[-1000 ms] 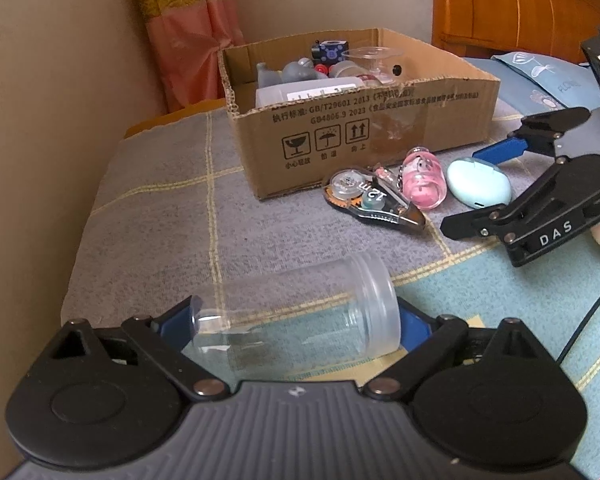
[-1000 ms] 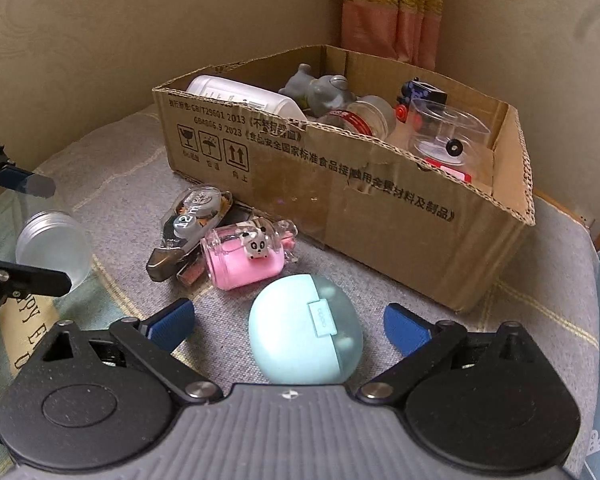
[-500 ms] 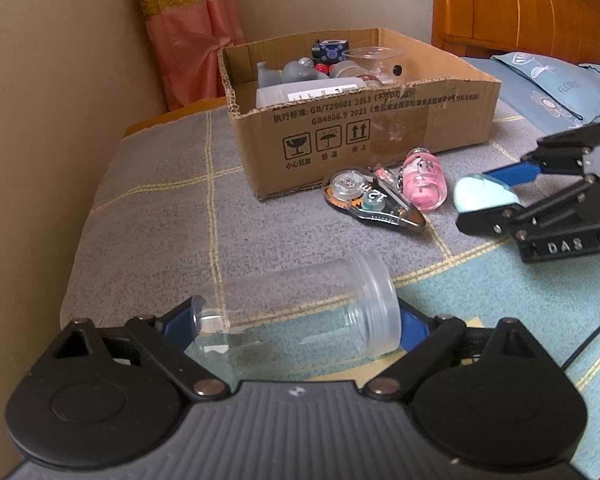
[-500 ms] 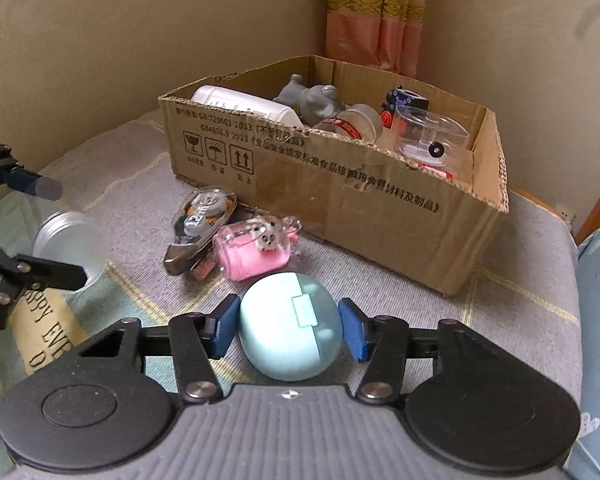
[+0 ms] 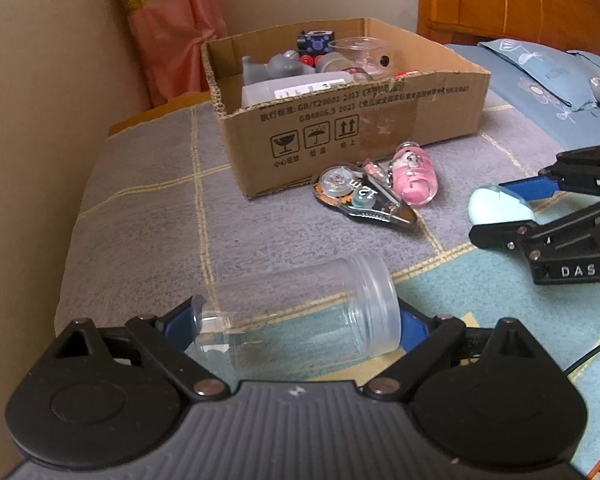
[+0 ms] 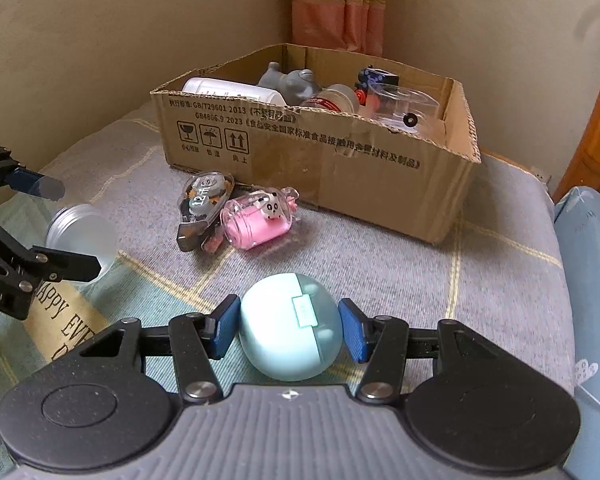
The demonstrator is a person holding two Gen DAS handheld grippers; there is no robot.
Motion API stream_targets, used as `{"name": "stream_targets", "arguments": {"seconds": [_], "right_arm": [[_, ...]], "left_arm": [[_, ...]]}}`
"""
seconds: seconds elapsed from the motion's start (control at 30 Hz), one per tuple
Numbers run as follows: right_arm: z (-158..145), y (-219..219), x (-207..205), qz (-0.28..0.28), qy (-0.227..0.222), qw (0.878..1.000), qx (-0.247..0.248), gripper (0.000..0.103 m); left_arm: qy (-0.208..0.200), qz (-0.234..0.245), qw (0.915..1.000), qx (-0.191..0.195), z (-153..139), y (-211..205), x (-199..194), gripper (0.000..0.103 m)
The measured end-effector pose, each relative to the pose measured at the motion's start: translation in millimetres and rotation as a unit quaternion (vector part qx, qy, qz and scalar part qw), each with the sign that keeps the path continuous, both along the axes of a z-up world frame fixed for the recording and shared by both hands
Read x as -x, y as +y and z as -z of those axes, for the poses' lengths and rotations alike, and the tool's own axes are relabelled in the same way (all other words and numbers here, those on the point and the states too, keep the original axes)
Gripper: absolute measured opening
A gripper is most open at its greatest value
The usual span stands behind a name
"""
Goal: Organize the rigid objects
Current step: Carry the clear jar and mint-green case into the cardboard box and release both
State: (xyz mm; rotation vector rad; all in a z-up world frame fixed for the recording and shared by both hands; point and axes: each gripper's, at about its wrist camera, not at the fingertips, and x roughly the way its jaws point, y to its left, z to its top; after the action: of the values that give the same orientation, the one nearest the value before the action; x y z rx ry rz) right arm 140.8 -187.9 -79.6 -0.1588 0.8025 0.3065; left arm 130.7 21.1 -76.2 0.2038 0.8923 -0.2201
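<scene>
- In the right wrist view, at the bottom centre, the right gripper is closed on a pale mint egg-shaped case; its blue pads press the case on both sides.
- In the left wrist view, at the bottom centre, the left gripper stands wide around a clear plastic jar lying on its side, threaded mouth to the right. The blue pads sit at the jar's two ends; I cannot tell whether they press it.
- At the right edge of that view, the right gripper's black body reads "DAS" in white letters.
- At lower left of the right wrist view, a teal cloth shows the words "HAPPY EVE", cut off by the gripper.
- Mid-frame, on the grey checked blanket, a clear correction tape dispenser marked "12m" touches a pink transparent toy capsule with a small cartoon face.
- Just behind them stands an open cardboard box, printed "GB/T29601 2013", "GB4806.9 2023", Chinese text, and fragile, keep-dry and this-way-up symbols.
- Inside the box lie a white bottle, a grey animal figure and a clear cup.
- At the top, a pink curtain with a yellow band hangs in the corner.
</scene>
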Motion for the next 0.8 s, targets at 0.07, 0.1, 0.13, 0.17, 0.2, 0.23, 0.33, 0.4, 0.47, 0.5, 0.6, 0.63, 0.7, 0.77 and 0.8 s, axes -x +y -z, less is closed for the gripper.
{"name": "stream_targets", "arguments": {"seconds": [0.07, 0.1, 0.13, 0.17, 0.2, 0.23, 0.33, 0.4, 0.47, 0.5, 0.6, 0.63, 0.7, 0.77, 0.8], "right_arm": [[0.3, 0.0, 2.7, 0.001, -0.002, 1.0, -0.002, 0.059], [0.4, -0.1, 3.7, 0.003, -0.003, 1.0, -0.004, 0.059], [0.4, 0.0, 4.4, 0.004, -0.004, 1.0, -0.005, 0.059], [0.6, -0.1, 4.9, 0.006, -0.005, 1.0, -0.007, 0.059], [0.6, -0.2, 5.4, 0.007, -0.006, 1.0, -0.009, 0.059], [0.6, -0.1, 5.0, 0.007, -0.006, 1.0, -0.01, 0.059], [0.0, -0.1, 3.3, 0.007, -0.004, 1.0, -0.012, 0.059], [-0.1, 0.7, 3.9, 0.004, -0.003, 1.0, -0.011, 0.059], [-0.6, 2.1, 4.7, -0.001, -0.001, 1.0, -0.009, 0.059], [-0.8, 2.9, 5.5, -0.003, -0.001, 1.0, -0.007, 0.059], [-2.9, 4.9, 8.0, -0.01, -0.002, 1.0, -0.002, 0.059], [-4.0, 5.4, 8.8, -0.012, -0.002, 1.0, 0.001, 0.059], [-6.5, 6.1, 11.2, -0.015, -0.004, 1.0, 0.005, 0.059], [-9.2, 5.7, 13.6, -0.019, -0.003, 1.0, 0.008, 0.059], [-10.5, 5.2, 14.6, -0.023, -0.002, 1.0, 0.01, 0.059]], "left_arm": [[0.008, 0.006, 1.0, 0.002, -0.9, -1.0, -1.9, 0.094], [0.01, 0.007, 0.9999, 0.003, -1.6, -1.3, -2.9, 0.094], [0.013, 0.009, 0.9999, 0.003, -2.5, -2.1, -4.1, 0.094], [0.014, 0.011, 0.9998, 0.003, -3.7, -3.0, -4.8, 0.094], [0.014, 0.012, 0.9998, 0.003, -5.1, -3.3, -5.5, 0.094], [0.014, 0.011, 0.9998, 0.004, -6.7, -3.7, -6.3, 0.094], [0.014, 0.008, 0.9998, 0.01, -11.8, -4.8, -8.8, 0.094], [0.015, 0.007, 0.9998, 0.015, -15.6, -4.8, -9.8, 0.094], [0.012, 0.008, 0.9998, 0.016, -19.5, -6.2, -9.8, 0.094], [0.011, 0.009, 0.9998, 0.016, -21.5, -6.9, -9.7, 0.094], [0.007, 0.014, 0.9998, 0.012, -27.2, -9.9, -9.0, 0.094], [0.006, 0.016, 0.9998, 0.011, -28.8, -10.4, -9.4, 0.094], [0.004, 0.02, 0.9998, 0.005, -32.9, -11.8, -8.6, 0.094], [-0.002, 0.025, 0.9997, -0.003, -36.4, -13.9, -7.0, 0.094], [-0.005, 0.029, 0.9995, -0.009, -39.3, -15.0, -6.2, 0.094]]}}
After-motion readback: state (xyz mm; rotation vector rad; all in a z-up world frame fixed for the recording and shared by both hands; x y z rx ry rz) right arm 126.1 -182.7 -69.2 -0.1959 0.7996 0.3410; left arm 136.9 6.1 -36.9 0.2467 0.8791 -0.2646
